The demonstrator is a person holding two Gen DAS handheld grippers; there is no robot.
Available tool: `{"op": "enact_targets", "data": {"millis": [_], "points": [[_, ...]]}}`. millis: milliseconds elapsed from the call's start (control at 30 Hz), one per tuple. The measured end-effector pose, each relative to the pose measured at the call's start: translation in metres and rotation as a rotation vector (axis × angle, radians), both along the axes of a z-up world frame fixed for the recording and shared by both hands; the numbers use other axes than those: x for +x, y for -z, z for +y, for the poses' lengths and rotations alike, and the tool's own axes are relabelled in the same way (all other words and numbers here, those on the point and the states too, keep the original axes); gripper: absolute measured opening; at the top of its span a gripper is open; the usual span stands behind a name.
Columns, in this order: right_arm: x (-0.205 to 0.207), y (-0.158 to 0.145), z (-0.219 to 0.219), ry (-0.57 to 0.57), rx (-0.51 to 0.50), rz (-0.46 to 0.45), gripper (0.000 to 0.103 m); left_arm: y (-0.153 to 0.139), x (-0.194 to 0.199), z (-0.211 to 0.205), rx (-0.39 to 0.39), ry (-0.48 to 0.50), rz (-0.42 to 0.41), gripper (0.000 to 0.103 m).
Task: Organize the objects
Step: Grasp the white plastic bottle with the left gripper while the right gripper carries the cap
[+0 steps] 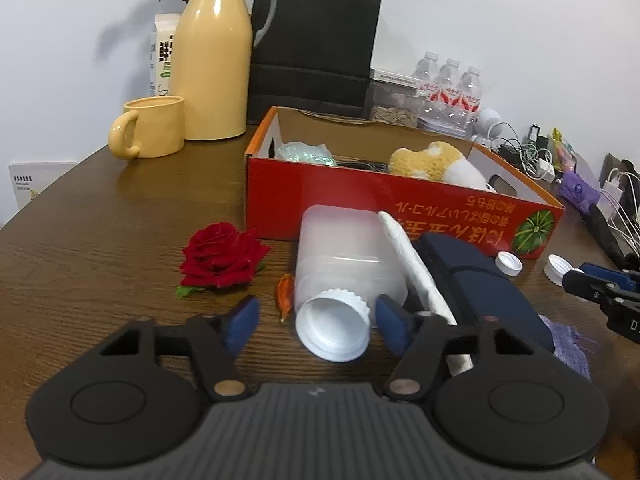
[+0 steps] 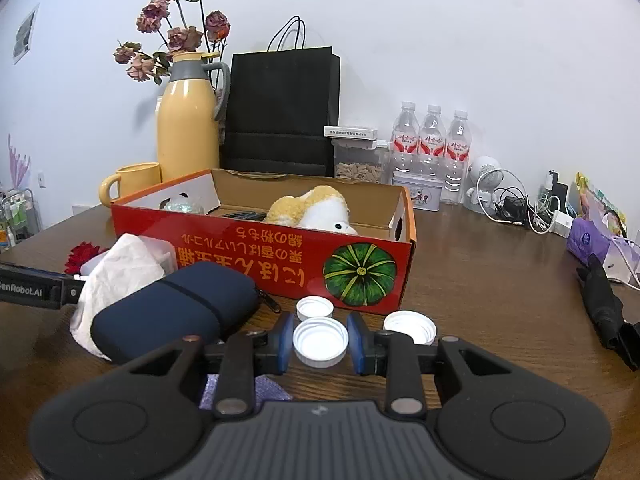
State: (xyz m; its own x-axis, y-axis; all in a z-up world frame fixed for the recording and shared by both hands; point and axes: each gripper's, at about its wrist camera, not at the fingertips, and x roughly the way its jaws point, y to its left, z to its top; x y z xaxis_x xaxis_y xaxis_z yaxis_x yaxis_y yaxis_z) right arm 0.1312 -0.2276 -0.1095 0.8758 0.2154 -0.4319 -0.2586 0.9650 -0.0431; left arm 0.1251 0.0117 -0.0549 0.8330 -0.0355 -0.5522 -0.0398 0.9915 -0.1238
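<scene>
A translucent white plastic bottle point(image 1: 344, 264) lies on its side on the wooden table point(image 1: 100, 248), open mouth toward me. My left gripper point(image 1: 318, 326) is open around its neck; the right pad sits close against the threaded rim, the left pad stands clear of it. My right gripper point(image 2: 320, 342) is shut on a white cap point(image 2: 320, 350), hollow side up. Two more white caps point(image 2: 315, 307) point(image 2: 410, 326) lie beside it. Behind them stands a red cardboard box point(image 2: 256, 248) holding a plush toy point(image 2: 312, 210). A red rose point(image 1: 220, 258) lies left of the bottle.
A dark blue pouch point(image 1: 480, 280) and crumpled white tissue point(image 1: 412, 264) lie right of the bottle, a small dried chili point(image 1: 285, 294) left of it. Yellow mug point(image 1: 152, 128), thermos point(image 1: 214, 60), black bag point(image 1: 316, 44) and water bottles point(image 2: 430, 140) line the back. Cables point(image 2: 520, 208) crowd the right.
</scene>
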Motion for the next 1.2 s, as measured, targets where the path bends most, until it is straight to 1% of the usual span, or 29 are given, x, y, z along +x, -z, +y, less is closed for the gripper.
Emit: {"op": "enact_targets", "data": {"millis": [33,67,233,333,533,700,800,967,1200], "points": [[0.0,0.0,0.0,0.0,0.0,0.0,0.027,0.001,0.0,-0.001,-0.003,0.007,0.003,0.045],[0.0,0.0,0.0,0.0,0.0,0.0,0.027,0.002,0.0,-0.002,-0.005,0.013,0.007,0.041],[0.0,-0.001,0.0,0.002,0.002,-0.003,0.027,0.001,-0.006,-0.003,-0.002,0.011,-0.034,0.041],[-0.001,-0.001,-0.002,0.002,0.006,-0.006,0.027,0.0,-0.009,-0.001,-0.008,0.004,-0.045,0.041],[-0.004,-0.002,-0.002,0.001,0.009,-0.025,0.027,-0.004,-0.017,-0.001,0.007,-0.014,-0.083,0.041],[-0.011,-0.004,0.003,-0.024,-0.004,-0.085,0.027,-0.017,-0.021,0.0,0.006,-0.019,-0.13,0.041],[-0.008,-0.008,0.008,-0.071,0.008,-0.094,0.027,-0.03,-0.021,-0.001,0.011,-0.009,-0.172,0.041],[0.005,-0.026,0.022,-0.104,0.009,-0.146,0.027,-0.054,-0.008,-0.005,0.015,-0.002,-0.247,0.041],[0.04,-0.055,0.045,-0.132,0.028,-0.221,0.027,-0.08,0.029,-0.019,0.027,0.011,-0.313,0.041]]}}
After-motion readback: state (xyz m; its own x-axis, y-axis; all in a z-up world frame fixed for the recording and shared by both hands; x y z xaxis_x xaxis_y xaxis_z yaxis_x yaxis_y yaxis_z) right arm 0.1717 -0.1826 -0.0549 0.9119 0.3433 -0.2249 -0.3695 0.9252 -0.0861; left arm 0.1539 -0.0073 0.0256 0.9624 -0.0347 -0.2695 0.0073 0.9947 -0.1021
